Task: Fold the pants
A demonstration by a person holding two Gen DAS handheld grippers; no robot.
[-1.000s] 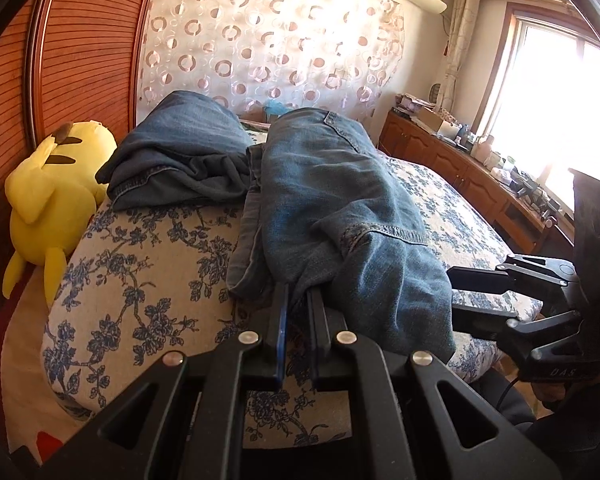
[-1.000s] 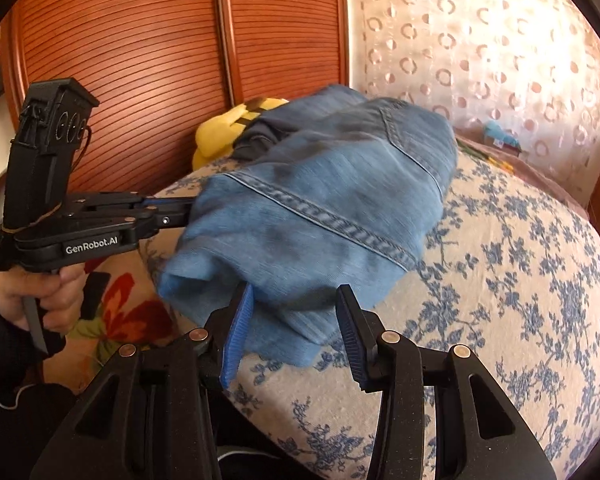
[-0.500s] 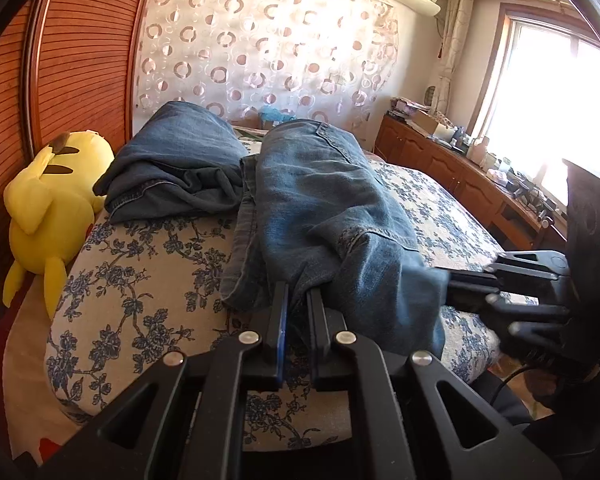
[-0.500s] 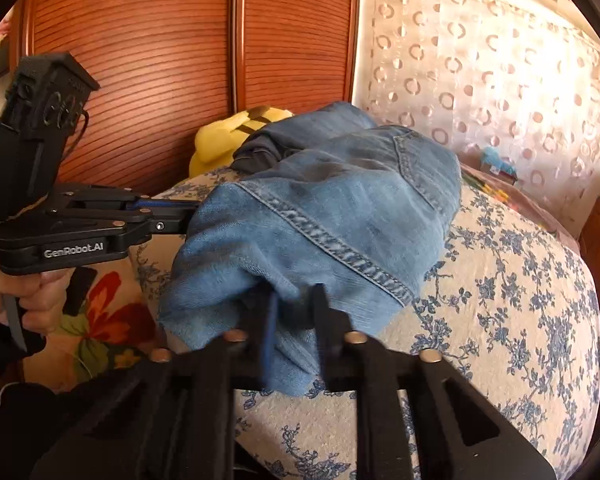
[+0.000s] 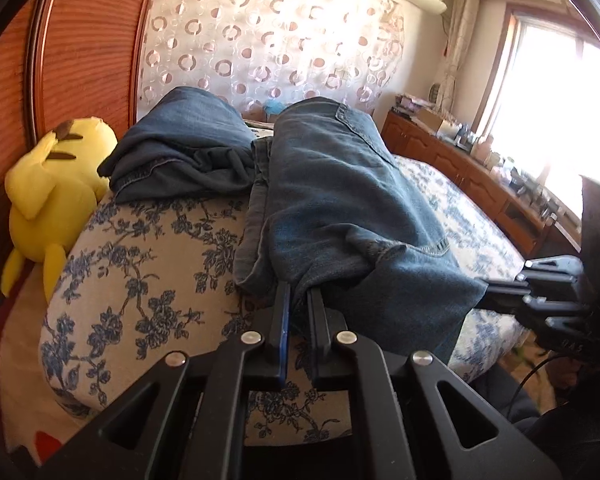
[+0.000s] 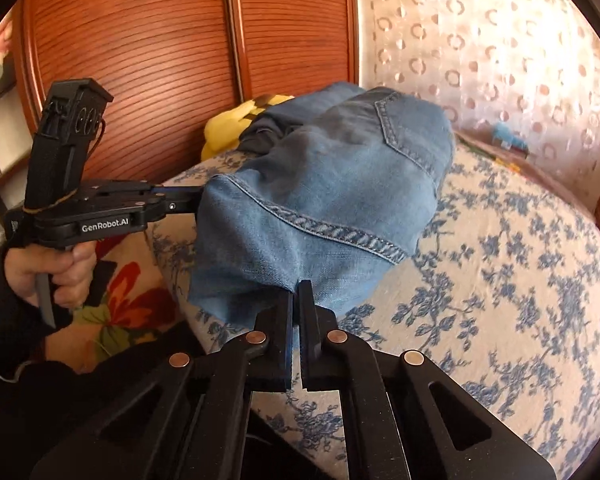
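Observation:
A pair of blue jeans (image 5: 340, 200) lies lengthwise on the bed, its near end lifted off the floral bedspread (image 5: 148, 264). My left gripper (image 5: 299, 294) is shut on the left corner of that near edge; in the right wrist view the same left gripper (image 6: 198, 200) meets the cloth from the left. My right gripper (image 6: 296, 290) is shut on the jeans (image 6: 332, 184) at the right corner, the denim pinched between its pads. In the left wrist view the right gripper (image 5: 485, 288) grips the cloth from the right.
A second, darker pair of jeans (image 5: 180, 152) lies crumpled behind, next to a yellow plush toy (image 5: 52, 188) by the wooden wardrobe doors (image 6: 160, 60). A low cabinet (image 5: 480, 184) with clutter runs under the window at the right. A hand (image 6: 56, 272) holds the left gripper.
My right gripper has closed from open onto the jeans' near edge. The near end of the jeans has been raised slightly. My left gripper has kept its hold.

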